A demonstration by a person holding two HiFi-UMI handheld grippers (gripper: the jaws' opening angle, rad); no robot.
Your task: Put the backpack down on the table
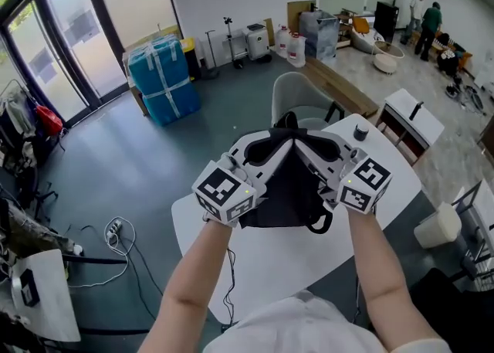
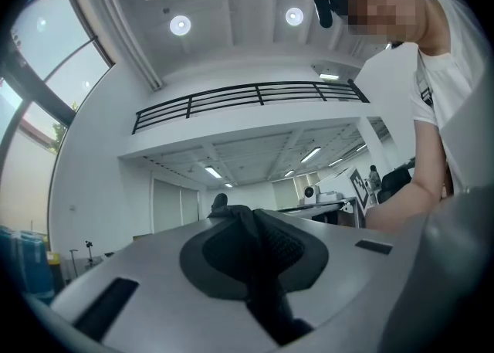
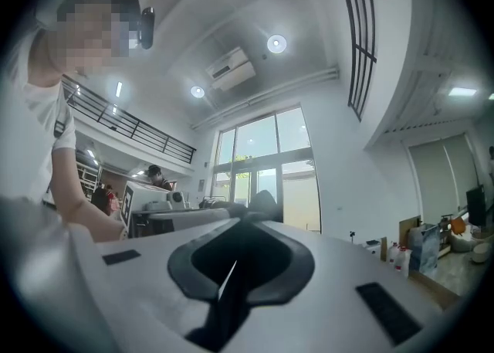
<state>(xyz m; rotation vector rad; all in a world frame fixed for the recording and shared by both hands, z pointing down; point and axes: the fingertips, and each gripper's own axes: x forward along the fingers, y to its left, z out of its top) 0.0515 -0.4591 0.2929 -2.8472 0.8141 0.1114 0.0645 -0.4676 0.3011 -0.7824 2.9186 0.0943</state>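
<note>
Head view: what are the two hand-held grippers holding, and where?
A black backpack: the left hand-held gripper and right hand-held gripper each clamp dark fabric near its top.

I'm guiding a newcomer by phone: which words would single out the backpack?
Find the white table in the middle of the grey floor. Above it the left gripper and right gripper meet tip to tip, both shut on the backpack: the only black, limp fabric thing, hanging between white jaws.

Place: probably workshop-lab | cues: mezzanine railing (image 2: 247,95); glass doors (image 1: 65,42)
</note>
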